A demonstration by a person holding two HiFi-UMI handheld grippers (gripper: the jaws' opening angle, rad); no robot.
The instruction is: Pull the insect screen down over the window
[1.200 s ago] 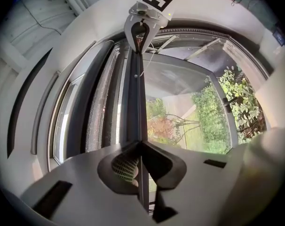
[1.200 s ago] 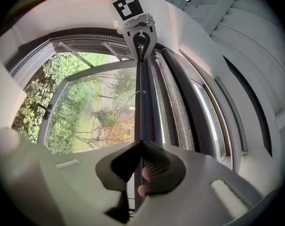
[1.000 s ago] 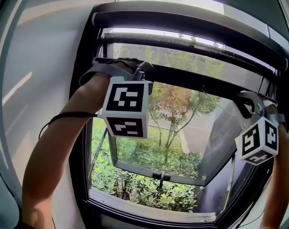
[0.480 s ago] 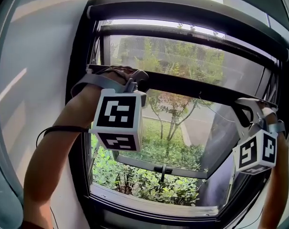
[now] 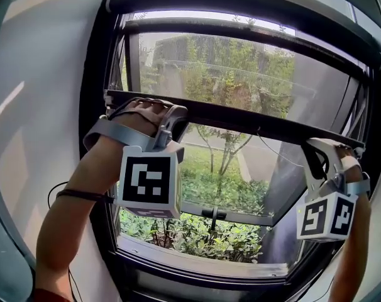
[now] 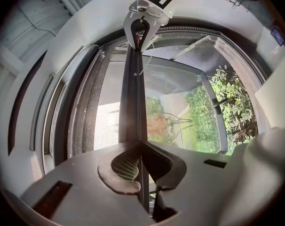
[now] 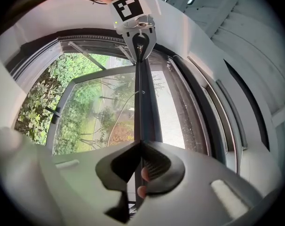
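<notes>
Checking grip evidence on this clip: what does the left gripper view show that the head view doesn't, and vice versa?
Only the left gripper view: the left gripper with its jaws shut on the pull bar. Only the head view: the person's left forearm and that gripper's marker cube. Both: the bar, the right gripper on its other end, the mesh, the open casement.

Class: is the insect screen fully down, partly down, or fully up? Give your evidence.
Partly down. Its pull bar sits about halfway down the window frame; mesh covers the opening above it, none below.
</notes>
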